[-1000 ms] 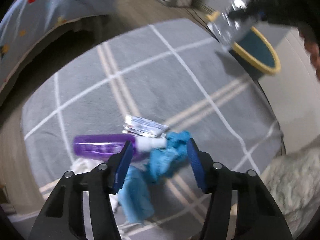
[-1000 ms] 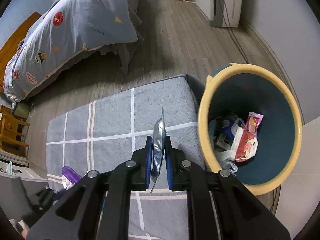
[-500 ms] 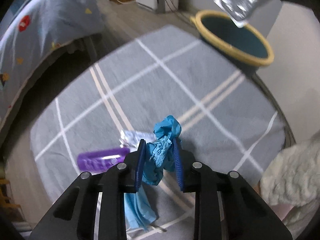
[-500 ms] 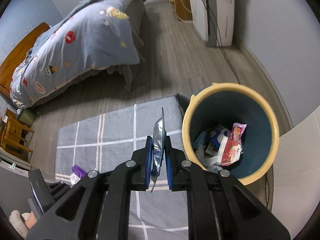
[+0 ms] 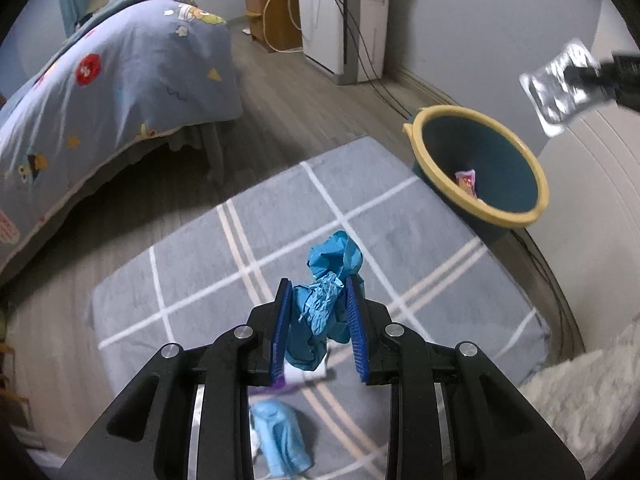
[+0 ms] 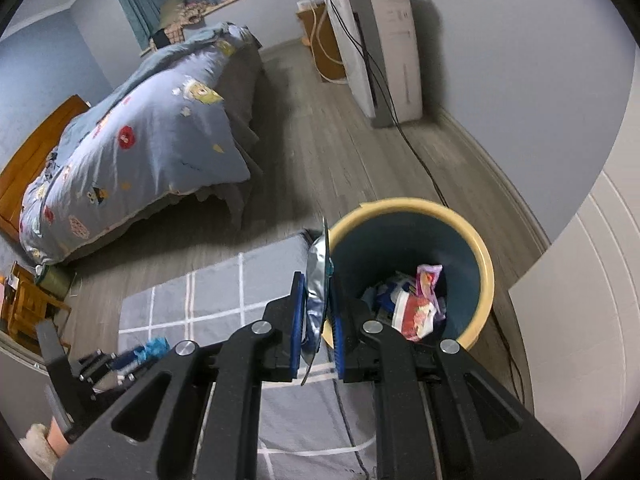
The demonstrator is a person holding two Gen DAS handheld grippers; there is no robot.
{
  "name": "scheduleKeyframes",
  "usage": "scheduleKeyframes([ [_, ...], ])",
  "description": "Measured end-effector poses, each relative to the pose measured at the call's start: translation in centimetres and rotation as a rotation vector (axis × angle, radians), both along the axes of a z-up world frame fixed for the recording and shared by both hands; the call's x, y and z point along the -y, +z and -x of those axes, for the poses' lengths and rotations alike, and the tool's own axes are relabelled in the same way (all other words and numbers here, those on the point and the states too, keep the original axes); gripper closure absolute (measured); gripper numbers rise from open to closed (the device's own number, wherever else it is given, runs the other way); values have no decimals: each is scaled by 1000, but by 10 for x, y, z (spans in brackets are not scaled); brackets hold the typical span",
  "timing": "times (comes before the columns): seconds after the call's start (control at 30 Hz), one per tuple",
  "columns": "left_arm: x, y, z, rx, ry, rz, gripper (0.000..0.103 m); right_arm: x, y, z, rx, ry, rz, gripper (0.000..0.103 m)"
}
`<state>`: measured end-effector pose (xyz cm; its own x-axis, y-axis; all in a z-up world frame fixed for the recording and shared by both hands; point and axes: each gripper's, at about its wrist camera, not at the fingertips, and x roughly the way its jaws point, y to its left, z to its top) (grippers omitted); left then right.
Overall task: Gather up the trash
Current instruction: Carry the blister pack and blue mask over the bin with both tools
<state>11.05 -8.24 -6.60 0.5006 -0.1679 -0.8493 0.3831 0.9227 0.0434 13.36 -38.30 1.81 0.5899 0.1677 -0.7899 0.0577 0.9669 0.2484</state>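
Note:
My left gripper [image 5: 318, 292] is shut on a crumpled blue glove [image 5: 330, 280] and holds it above the grey checked rug [image 5: 224, 264]. My right gripper [image 6: 317, 286] is shut on a silver foil wrapper [image 6: 316, 280], held edge-on beside the near left rim of the yellow-rimmed teal bin [image 6: 472, 240]. The bin holds several wrappers [image 6: 412, 308]. In the left wrist view the bin [image 5: 532, 168] stands at the rug's far right corner, and the wrapper [image 5: 560, 84] hangs above and right of it. A purple bottle [image 5: 276, 388] and a light blue cloth [image 5: 280, 436] lie on the rug under my left gripper.
A bed with a patterned blue duvet [image 5: 100, 80] fills the left. A white appliance [image 5: 344, 12] with cables stands at the far wall beside a wooden cabinet [image 5: 276, 8]. A white panel [image 5: 592, 216] rises right of the bin. A fluffy white item [image 5: 584, 412] lies at right.
My left gripper closed on the blue glove and lifted it off the rug. My right gripper rose with the foil wrapper, staying near the bin's rim.

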Motion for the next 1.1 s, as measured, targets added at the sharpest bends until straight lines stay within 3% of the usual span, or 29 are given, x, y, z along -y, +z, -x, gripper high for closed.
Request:
scheduleKeyframes([
  [0.17,29,8,-23,28,-7,4,75,11,-14,-7,-34,-5,40,91],
  [0.37,73,12,-44,46,-41,18,75,40,-31,-16,-60,-42,12,91],
  [1.1,199,-11,-99,-1,-170,95,74,97,-97,-51,-170,-191,-1,91],
])
